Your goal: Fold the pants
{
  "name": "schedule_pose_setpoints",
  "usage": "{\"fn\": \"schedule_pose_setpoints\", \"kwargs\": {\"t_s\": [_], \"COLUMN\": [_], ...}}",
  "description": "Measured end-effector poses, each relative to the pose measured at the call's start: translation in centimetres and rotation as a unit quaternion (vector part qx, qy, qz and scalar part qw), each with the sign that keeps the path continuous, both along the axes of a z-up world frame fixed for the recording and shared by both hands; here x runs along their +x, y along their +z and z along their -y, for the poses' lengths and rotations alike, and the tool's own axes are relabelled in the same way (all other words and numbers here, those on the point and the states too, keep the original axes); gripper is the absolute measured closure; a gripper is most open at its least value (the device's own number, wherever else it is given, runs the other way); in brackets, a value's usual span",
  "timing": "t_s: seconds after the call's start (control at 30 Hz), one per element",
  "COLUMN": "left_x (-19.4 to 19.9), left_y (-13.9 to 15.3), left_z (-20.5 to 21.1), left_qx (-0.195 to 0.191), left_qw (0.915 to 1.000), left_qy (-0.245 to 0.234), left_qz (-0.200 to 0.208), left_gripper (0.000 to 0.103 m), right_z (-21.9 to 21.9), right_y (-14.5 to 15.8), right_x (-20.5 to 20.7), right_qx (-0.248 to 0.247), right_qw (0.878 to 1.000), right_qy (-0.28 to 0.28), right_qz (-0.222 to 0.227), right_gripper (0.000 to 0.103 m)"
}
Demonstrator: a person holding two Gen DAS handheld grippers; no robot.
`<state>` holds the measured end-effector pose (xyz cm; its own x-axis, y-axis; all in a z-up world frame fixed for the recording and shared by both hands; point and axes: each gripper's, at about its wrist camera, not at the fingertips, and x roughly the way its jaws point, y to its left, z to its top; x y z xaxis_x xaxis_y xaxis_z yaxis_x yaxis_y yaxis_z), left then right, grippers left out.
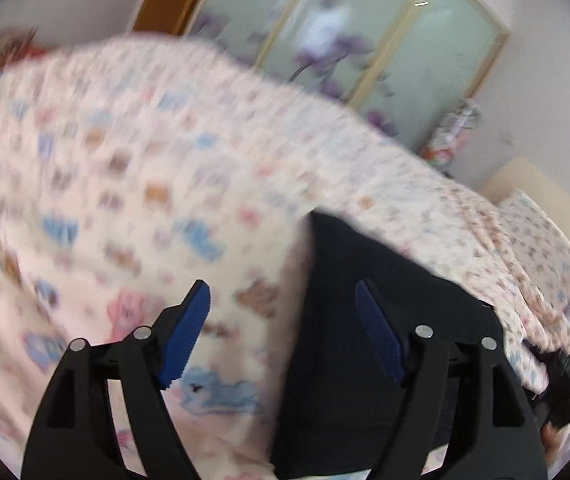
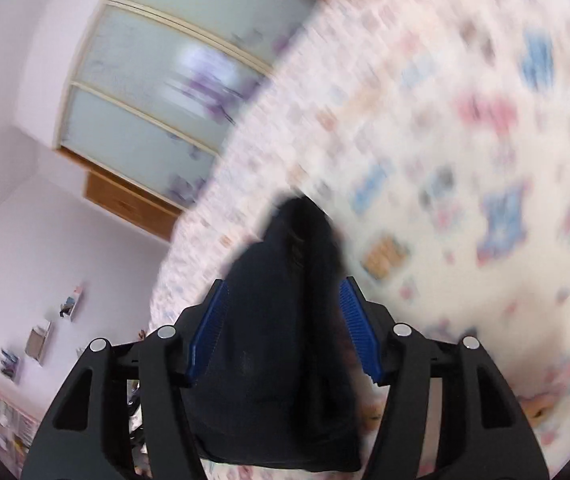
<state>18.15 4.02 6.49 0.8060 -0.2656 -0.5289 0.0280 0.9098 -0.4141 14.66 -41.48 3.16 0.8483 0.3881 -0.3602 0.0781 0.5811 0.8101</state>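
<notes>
The dark navy pants (image 1: 365, 320) lie on the patterned bed sheet (image 1: 125, 180), in the lower right of the left wrist view. My left gripper (image 1: 283, 300) is open above the pants' left edge, its right blue pad (image 1: 381, 336) over the dark cloth, its left pad over the sheet. In the right wrist view a bunched fold of the pants (image 2: 285, 312) fills the space between the blue pads of my right gripper (image 2: 283, 304). Both views are blurred by motion.
The bed sheet (image 2: 465, 160) with cartoon print covers the bed. A wardrobe with frosted floral sliding doors (image 1: 365, 40) stands behind the bed. A pillow (image 1: 541, 232) lies at the right. Wall shelves (image 2: 37, 340) show at the left.
</notes>
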Motion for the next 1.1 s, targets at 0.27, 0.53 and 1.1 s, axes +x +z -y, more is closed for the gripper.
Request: {"fn": "schedule_pose_setpoints", "kwargs": {"t_s": [0.27,0.53,1.1], "left_x": [-2.3,1.0,-13.4], "left_y": [1.4,-5.6,-0.7], "left_z": [9.9,11.8,9.8], "left_qx": [0.066,0.121,0.233], "left_qw": [0.9855,0.9816,0.966], "left_qy": [-0.151,-0.135,-0.075], "left_qz": [0.04,-0.058,0.084], "left_gripper": [0.008,0.008,0.002], "right_z": [-6.5,-4.3,-8.8], "right_y": [3.4,-3.2,9.8], "right_x": [0.9,3.3,-11.8], "right_qx": [-0.066,0.013,-0.287], "right_qw": [0.987,0.988,0.951], "right_qy": [0.147,0.133,-0.012], "right_qz": [0.025,-0.074,0.117], "right_gripper": [0.042,0.053,0.001]}}
